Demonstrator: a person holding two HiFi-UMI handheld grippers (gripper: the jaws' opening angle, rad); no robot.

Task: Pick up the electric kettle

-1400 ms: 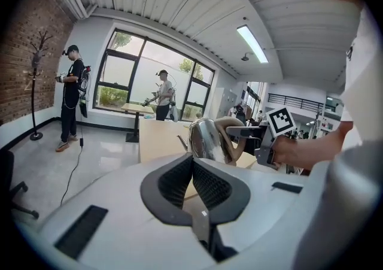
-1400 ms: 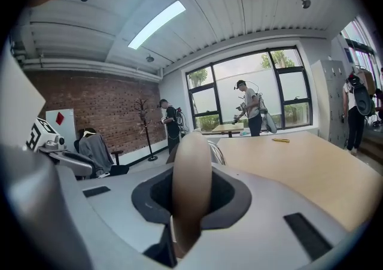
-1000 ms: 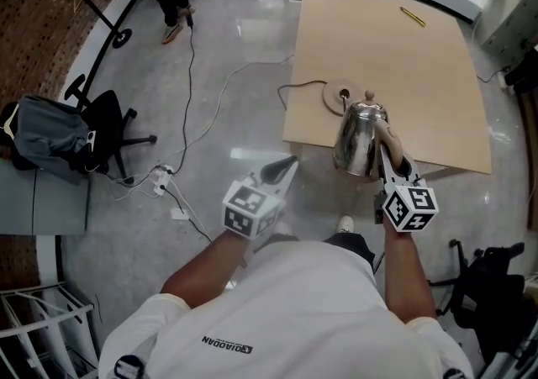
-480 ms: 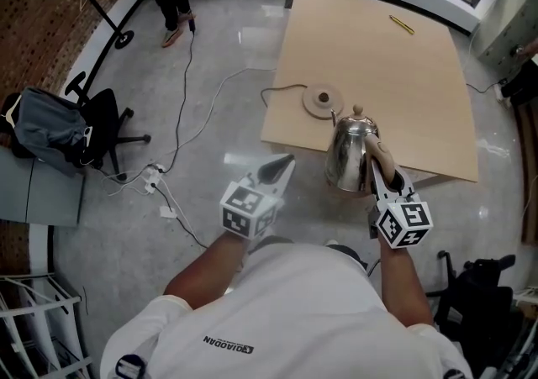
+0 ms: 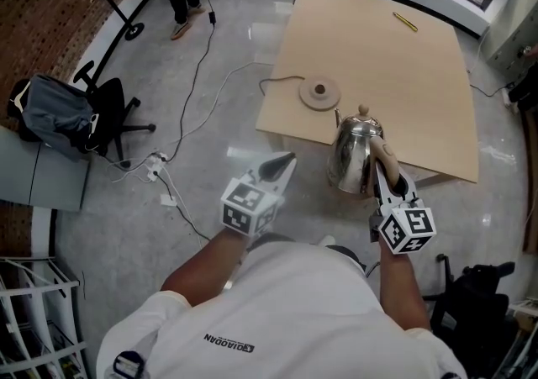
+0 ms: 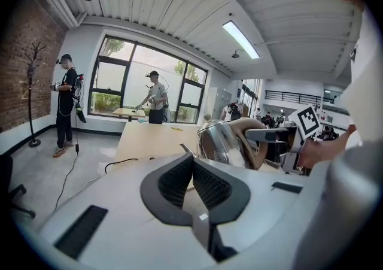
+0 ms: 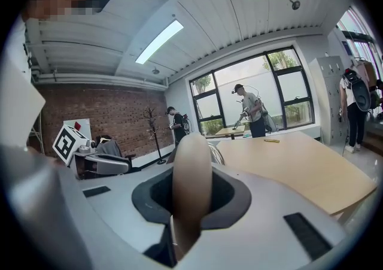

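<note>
I'm holding the electric kettle [image 5: 355,155] up in my right gripper [image 5: 380,174], fingers closed partway and clamping the tan handle [image 7: 191,185], which is filling the gap between the pads. The kettle is hanging upright in the air over the near edge of the counter [image 5: 395,75], well apart from its round base [image 5: 319,92], which is sitting on the counter with its cord trailing off the edge. My left gripper [image 5: 282,165] is hovering over the floor beside the kettle, fingers pressed together on nothing. I'm judging the pick-up as basically done: kettle off the base, grip looking firm, nothing left but holding it steady.
</note>
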